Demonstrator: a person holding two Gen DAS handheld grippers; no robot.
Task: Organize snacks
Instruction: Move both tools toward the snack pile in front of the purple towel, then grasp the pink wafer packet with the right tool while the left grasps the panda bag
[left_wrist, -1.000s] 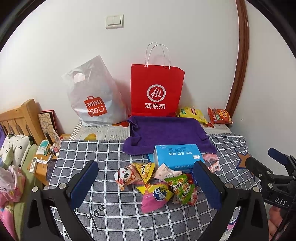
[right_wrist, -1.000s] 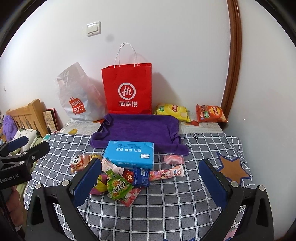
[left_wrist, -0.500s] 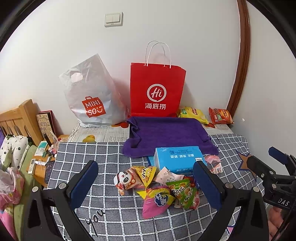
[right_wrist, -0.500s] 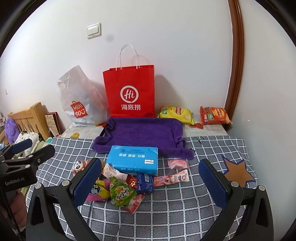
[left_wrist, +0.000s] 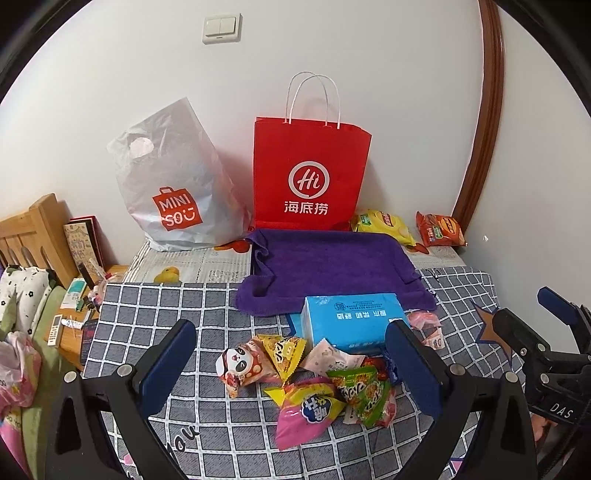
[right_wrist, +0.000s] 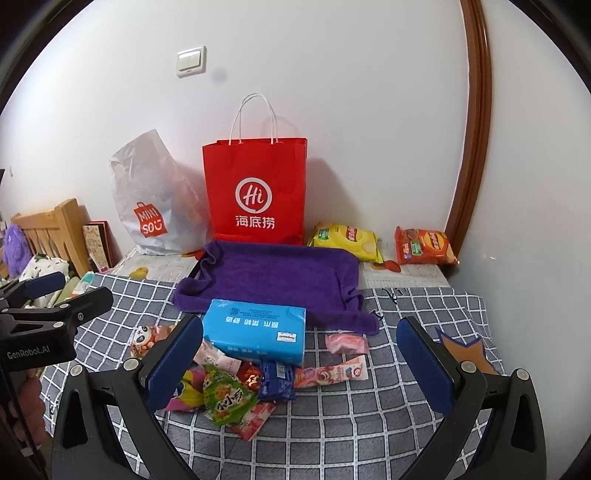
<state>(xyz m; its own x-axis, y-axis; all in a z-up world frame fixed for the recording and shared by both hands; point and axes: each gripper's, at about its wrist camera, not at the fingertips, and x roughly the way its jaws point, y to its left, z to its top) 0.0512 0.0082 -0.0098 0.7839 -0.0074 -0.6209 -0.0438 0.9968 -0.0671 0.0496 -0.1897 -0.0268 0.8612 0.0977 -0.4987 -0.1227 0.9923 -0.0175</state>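
- While both claws hover above the near edge of the desk, each stands wide with nothing between its blue pads: the left claw (left_wrist: 291, 369) frames the snack heap, and the right claw (right_wrist: 308, 365) sits over the checked cloth (right_wrist: 369, 417) toward the right edge.
- Loose snack packets lie heaped on the checked cloth near the middle of the desk: a panda-print packet (left_wrist: 242, 365), a yellow triangular packet (left_wrist: 282, 350), a pink packet with blue lettering (left_wrist: 310, 410), and a green packet (right_wrist: 225, 397), which overlaps its neighbours.
- Just behind the heap lies a blue tissue pack (right_wrist: 258, 328), touching the front packets and resting partly on the near edge of a purple towel (right_wrist: 277, 277).
- A small dark blue wrapper (right_wrist: 277, 380) and a long pink strip packet (right_wrist: 332, 373) lie in front of the tissue pack, and a small pink sweet packet (right_wrist: 345, 343) sits apart, toward the right.
- At the far edge of the desk, against the wall, a red Haidilao paper bag (left_wrist: 310, 173) stands upright, with a grey Miniso plastic bag (left_wrist: 173, 184) beside it toward the far left corner.
- A yellow crisp bag (right_wrist: 345, 240) and an orange-red crisp bag (right_wrist: 424, 245) lie in the far right corner, near each other but apart.
- A small yellow duck toy (left_wrist: 167, 275) sits on newspaper near the left edge.
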